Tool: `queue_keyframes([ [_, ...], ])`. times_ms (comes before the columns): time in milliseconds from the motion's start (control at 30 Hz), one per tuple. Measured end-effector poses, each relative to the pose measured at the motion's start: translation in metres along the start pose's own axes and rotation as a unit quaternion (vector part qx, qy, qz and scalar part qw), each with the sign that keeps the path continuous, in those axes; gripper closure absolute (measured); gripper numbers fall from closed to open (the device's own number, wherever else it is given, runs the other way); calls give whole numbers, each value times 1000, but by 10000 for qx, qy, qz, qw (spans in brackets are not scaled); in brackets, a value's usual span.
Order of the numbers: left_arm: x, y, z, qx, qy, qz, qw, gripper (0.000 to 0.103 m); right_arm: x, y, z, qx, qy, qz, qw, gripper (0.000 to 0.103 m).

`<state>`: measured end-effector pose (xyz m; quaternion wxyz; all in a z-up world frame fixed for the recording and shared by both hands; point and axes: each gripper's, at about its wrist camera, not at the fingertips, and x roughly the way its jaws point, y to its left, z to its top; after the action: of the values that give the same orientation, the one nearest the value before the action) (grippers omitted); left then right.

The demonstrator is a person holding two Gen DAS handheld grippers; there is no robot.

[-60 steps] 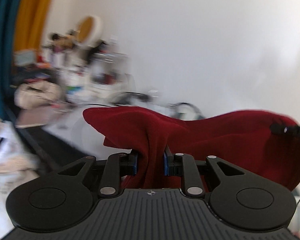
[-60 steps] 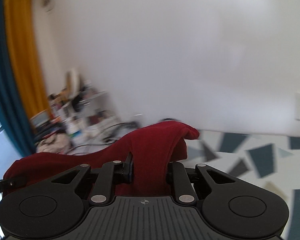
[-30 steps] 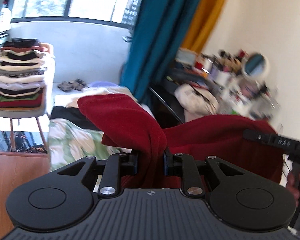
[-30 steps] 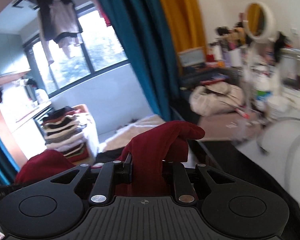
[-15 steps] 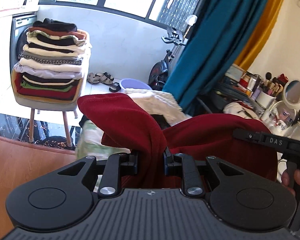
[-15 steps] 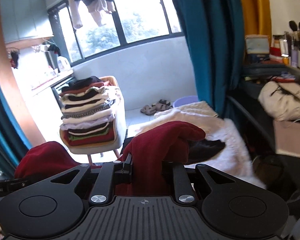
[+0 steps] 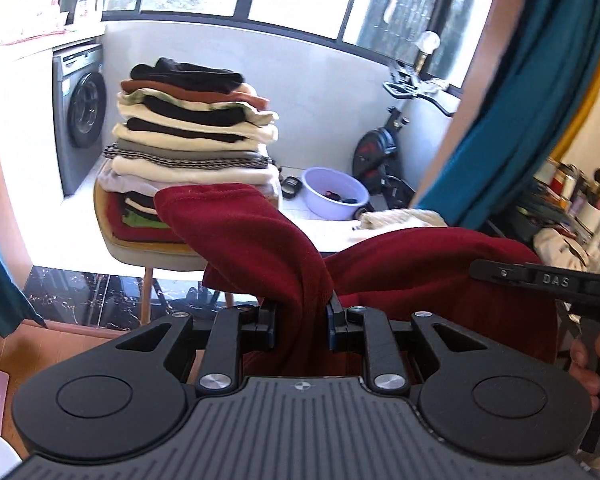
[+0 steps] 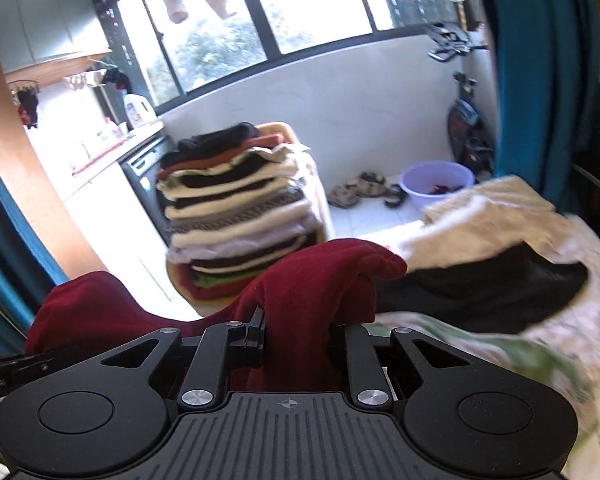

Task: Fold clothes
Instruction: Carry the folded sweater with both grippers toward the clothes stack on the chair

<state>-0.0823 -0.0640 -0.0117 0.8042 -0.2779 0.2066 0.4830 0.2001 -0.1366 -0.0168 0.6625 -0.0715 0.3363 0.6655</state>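
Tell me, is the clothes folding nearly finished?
Lots is done: a tall stack of folded clothes sits on a chair. In hand: both grippers, left and right, pinch a red garment. Left: a loose heap beside it.

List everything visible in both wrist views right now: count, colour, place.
dark red fleece garment: one, stretched between both grippers
stack of folded clothes: one, mixed black, cream, rust, on a chair
wooden-legged chair: one, pale seat, under the stack
lilac plastic basin: one, on balcony floor
grey washing machine: one, left wall
exercise bike: one, black, beside the teal curtain
sandals: a pair, dark, near the basin
left gripper: black, shut on garment
right gripper: black, shut on garment
hand: one, right edge, left view
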Motion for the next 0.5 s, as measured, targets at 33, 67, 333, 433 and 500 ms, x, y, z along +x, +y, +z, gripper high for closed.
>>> queue_keyframes([
  [33, 6, 4, 6, 7, 15, -26, 10000, 81, 6, 2, 4, 20, -44, -12, 10000, 87],
  [67, 13, 9, 11, 14, 29, -52, 10000, 81, 11, 3, 7, 50, -91, -59, 9999, 87],
  [333, 97, 28, 70, 285, 276, -550, 9977, 81, 74, -40, 28, 919, 0, -618, 9939, 87],
  [433, 138, 35, 107, 244, 220, -599, 9977, 81, 107, -54, 52, 1048, -128, -628, 9924, 87],
  [500, 167, 35, 134, 299, 191, -558, 9978, 81, 132, -59, 76, 956, -270, -623, 9931, 87],
])
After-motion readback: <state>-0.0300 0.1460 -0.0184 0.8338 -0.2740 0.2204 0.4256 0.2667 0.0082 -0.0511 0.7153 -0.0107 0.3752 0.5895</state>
